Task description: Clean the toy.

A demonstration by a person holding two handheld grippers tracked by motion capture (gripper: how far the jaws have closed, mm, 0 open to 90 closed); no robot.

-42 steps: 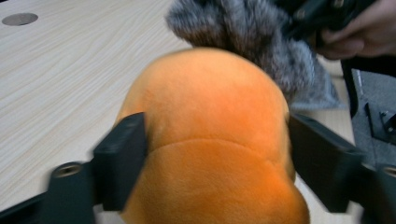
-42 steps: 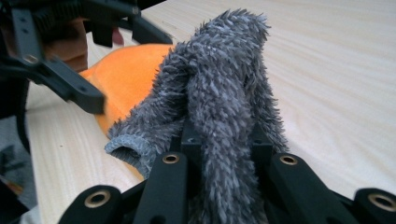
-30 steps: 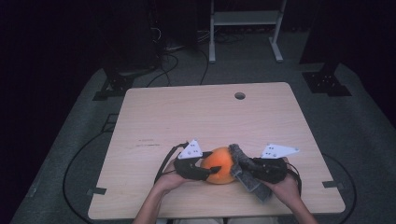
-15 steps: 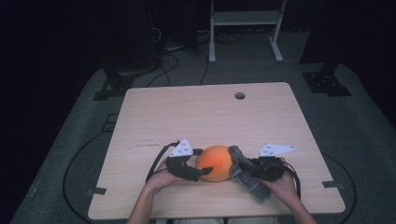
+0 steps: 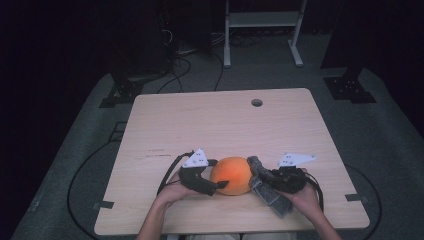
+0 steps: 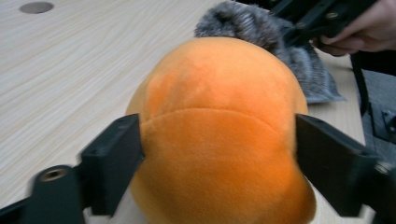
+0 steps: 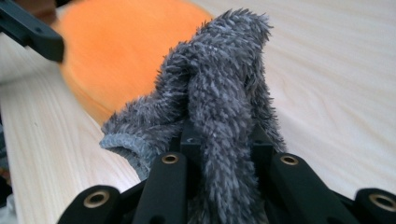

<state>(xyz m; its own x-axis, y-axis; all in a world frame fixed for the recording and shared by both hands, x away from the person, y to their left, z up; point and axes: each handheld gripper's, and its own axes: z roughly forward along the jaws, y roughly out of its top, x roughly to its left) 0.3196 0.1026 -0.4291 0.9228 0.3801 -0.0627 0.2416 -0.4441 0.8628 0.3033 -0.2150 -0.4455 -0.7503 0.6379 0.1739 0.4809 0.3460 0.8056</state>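
right gripper (image 5: 265, 179): nearest the table's front edge, on the right side, held in the person's right hand (image 5: 306, 198). Its black jaws are pinched tight on a fuzzy grey fabric piece (image 5: 267, 187), looks like a shaggy sock or mitt. In the right gripper view the grey pile (image 7: 219, 116) bunches up between the jaws and sticks up past them.

fuzzy grey fabric: one end droops toward the table's front edge, the other end pokes up right beside the orange ball. Part of it lies on the wood.

left gripper (image 5: 218, 184): front left of centre, in the person's left hand (image 5: 172, 192). Jaws have just been opening and now stand partway apart, with the round orange plush ball (image 5: 231, 175) between them. In the left gripper view the two black pads (image 6: 114, 161) sit at the ball's sides, right at the fabric, but I honestly can't tell whether they're pressing or just flanking it.

round orange plush ball: sits on the light wooden table (image 5: 210, 125), near the front edge, between the two grippers. Soft velvety surface with a curved seam across it (image 6: 219, 140). Grey fabric just behind it from that side.

table hole (image 5: 257, 102): small round hole near the far edge, well apart from everything else.

floor beyond: grey carpet with black cables (image 5: 192, 62) and a white metal stand (image 5: 262, 30) in the dark.
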